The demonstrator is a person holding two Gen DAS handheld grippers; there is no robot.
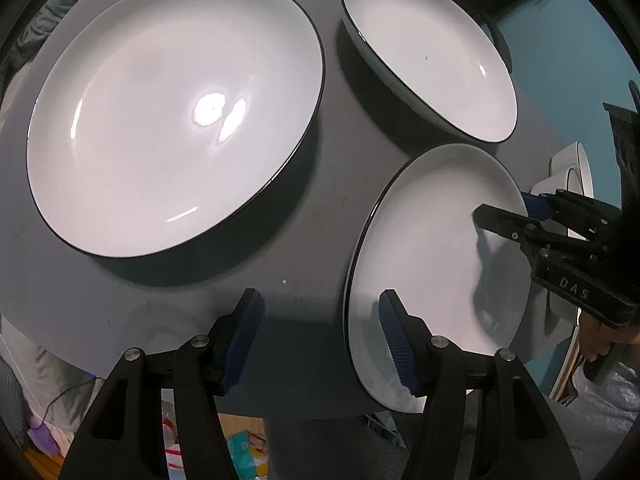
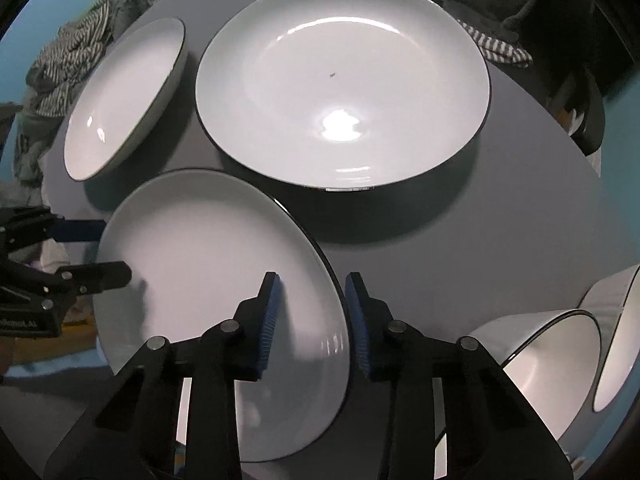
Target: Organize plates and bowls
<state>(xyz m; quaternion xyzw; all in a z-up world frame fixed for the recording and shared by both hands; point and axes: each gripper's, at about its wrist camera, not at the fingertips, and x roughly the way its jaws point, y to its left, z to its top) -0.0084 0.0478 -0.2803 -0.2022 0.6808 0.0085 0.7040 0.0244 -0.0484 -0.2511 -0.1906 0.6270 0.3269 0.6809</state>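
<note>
Nothing stacked yet: right gripper (image 2: 311,320) straddles the small plate (image 2: 208,280) rim at the tabletop (image 2: 500,216) edge, not clamped; left gripper (image 1: 320,340) apart, empty.

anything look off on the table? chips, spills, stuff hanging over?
No chips or spills that I can see. One oddity: a small dark speck inside the big plate. The near plate overhangs the table edge, with the right gripper straddling its rim.
</note>
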